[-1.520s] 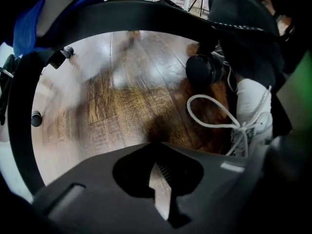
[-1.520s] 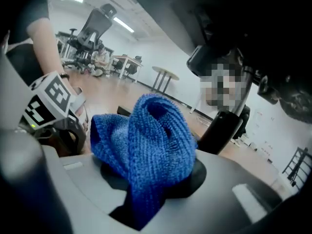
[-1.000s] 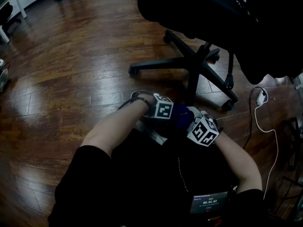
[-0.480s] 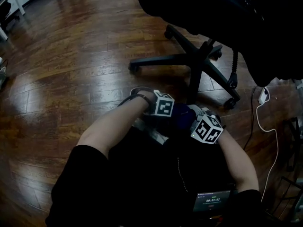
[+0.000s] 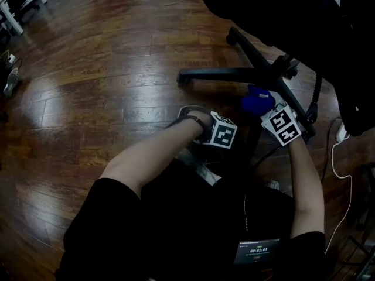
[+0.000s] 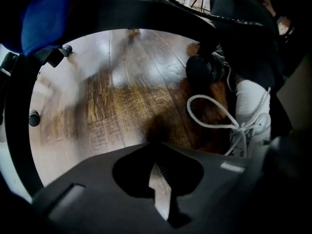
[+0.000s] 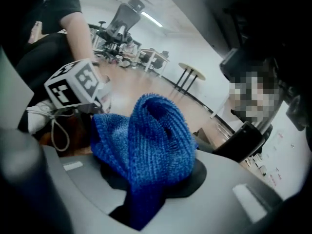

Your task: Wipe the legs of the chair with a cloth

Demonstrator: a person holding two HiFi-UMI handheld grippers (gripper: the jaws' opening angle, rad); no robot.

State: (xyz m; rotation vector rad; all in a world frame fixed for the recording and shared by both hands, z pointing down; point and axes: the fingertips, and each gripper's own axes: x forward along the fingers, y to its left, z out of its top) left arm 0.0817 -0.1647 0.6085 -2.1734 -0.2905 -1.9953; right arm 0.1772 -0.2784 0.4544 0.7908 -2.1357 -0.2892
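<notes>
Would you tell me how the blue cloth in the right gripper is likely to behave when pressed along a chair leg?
The blue cloth bunches into soft folds in the right gripper, so it is probably floppy and should wrap around a chair leg. Its knitted, fuzzy texture suggests it is light and grips rather than slides.

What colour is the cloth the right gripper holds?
The knitted cloth is blue; right gripper view shows it best.

Dim head view, glare streaking the wooden floor (image 5: 58,104), fisheye edges blurred.
</notes>
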